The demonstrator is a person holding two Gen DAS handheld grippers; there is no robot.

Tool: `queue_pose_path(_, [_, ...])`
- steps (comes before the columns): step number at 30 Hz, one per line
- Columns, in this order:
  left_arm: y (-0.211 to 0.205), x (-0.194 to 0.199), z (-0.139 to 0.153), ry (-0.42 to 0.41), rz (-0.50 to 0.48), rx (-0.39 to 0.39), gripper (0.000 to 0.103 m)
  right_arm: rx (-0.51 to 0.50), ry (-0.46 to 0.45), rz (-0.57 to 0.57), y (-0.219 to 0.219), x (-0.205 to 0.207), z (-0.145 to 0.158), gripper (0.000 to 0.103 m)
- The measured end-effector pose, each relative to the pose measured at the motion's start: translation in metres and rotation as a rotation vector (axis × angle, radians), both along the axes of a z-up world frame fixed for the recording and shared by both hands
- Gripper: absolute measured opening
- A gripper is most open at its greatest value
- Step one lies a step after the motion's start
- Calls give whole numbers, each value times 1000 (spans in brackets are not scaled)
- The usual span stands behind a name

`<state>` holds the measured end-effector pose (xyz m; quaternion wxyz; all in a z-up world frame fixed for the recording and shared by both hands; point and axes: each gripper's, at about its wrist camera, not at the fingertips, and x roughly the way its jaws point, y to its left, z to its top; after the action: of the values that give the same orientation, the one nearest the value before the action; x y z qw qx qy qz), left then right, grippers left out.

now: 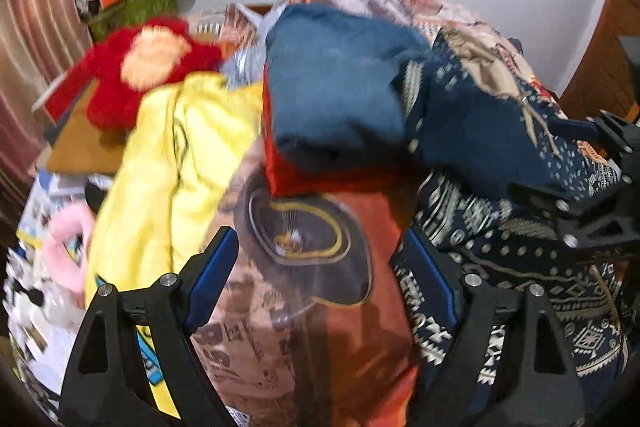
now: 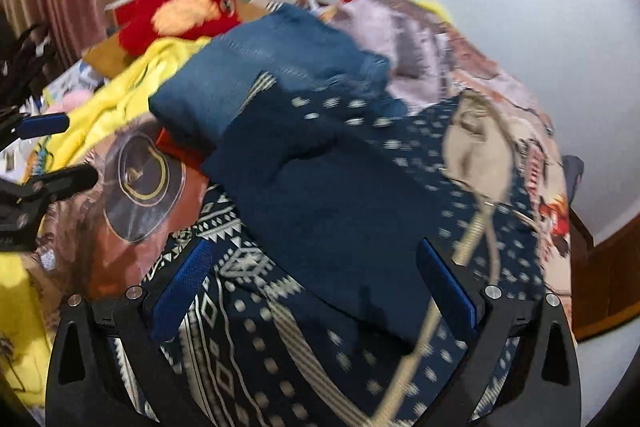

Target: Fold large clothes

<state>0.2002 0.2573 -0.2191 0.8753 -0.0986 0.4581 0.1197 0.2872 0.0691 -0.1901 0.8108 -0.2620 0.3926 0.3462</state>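
A navy patterned garment (image 2: 340,207) with a beige drawstring (image 2: 476,227) lies partly folded on the bed. It shows at the right of the left wrist view as the navy garment (image 1: 500,227). My right gripper (image 2: 314,287) hovers open above it, with nothing pressed between the pads. My left gripper (image 1: 320,267) is open over the printed bedspread (image 1: 312,327), just left of the garment. Folded blue jeans (image 1: 336,87) rest behind on something red (image 1: 280,171). Each gripper shows at the edge of the other's view: the right gripper (image 1: 592,195) and the left gripper (image 2: 52,155).
A crumpled yellow garment (image 1: 160,167) lies left of the jeans. Behind it sit a red plush toy (image 1: 152,67) and a green plush (image 1: 136,11) against a striped curtain (image 1: 36,27). Pink fluff and papers (image 1: 60,239) crowd the left edge. A white wall stands behind the bed.
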Motion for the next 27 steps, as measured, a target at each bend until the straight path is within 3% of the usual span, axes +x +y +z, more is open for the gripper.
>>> queue_pose_path(2, [1,-1,-14,22,7,-14,84,-11,28,2,11,5,-10,96])
queue_pose_path(7, [-7,2,-40,62,-19,-48,84,-20,70,29,30,13,-27,69])
queue_pose_path(12, [-28,15,-58,104,-89,-50,84,-1,91,33,34,20,-31,28])
queue_pose_path(15, [-40,27,-65,125,-108,-43,84,59,111,11,28,25,-28,16])
queue_pose_path(20, [-51,45,-70,133,-118,-49,85,159,54,-36,5,26,6,10])
queue_pose_path(27, [-55,62,-73,150,-50,-2,85,324,-105,-186,-80,37,90,10])
